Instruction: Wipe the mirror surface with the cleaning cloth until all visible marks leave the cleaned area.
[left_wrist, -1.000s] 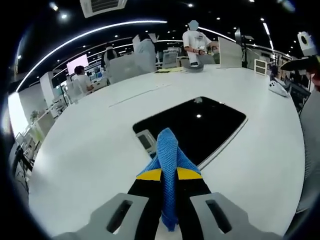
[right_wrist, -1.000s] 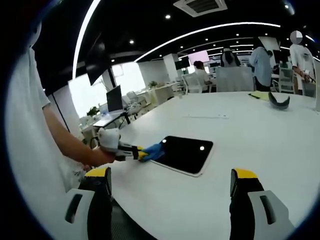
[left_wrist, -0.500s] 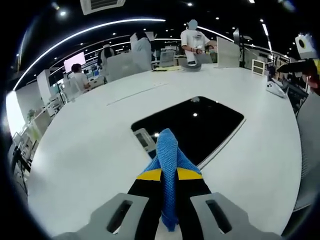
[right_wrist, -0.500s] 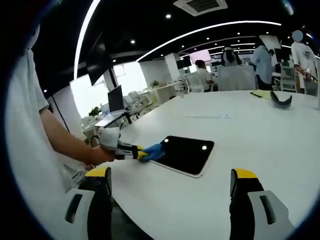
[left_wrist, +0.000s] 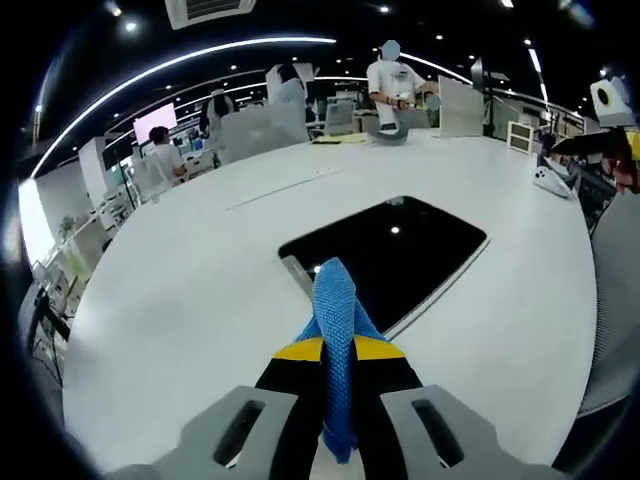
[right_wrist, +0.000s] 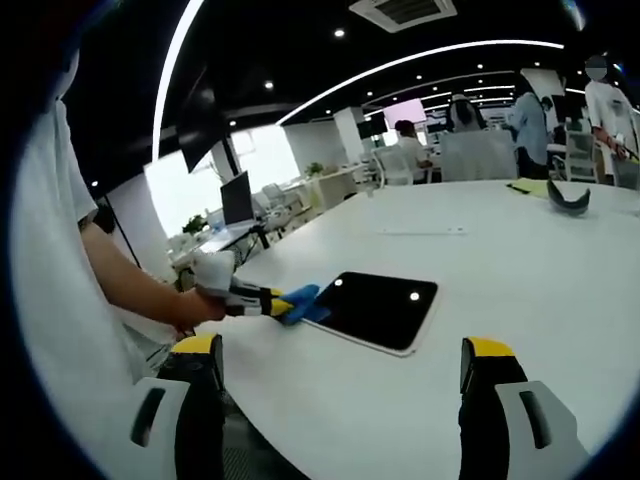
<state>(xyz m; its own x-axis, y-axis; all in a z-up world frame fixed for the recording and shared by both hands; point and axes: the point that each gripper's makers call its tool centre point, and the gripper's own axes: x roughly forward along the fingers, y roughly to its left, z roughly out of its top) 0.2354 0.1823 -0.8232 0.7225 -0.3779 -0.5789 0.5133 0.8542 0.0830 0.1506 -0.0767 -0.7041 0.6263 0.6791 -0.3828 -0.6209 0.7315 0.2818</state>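
Blue cloth (left_wrist: 335, 330) is pinched in the left claw (left_wrist: 338, 350), its bunched tip resting at the near corner of the mirror (left_wrist: 395, 255), which lies flat on the white desk (left_wrist: 180, 300). The dark glass stretches ahead and to the right of that claw, long axis running diagonally away, so the wipe should push forward along it. The left claw is the nearer by far; the right claw (right_wrist: 340, 375) hangs well back, jaws spread wide and empty. Against a second ago, the cloth has slipped back from over the glass toward the corner.
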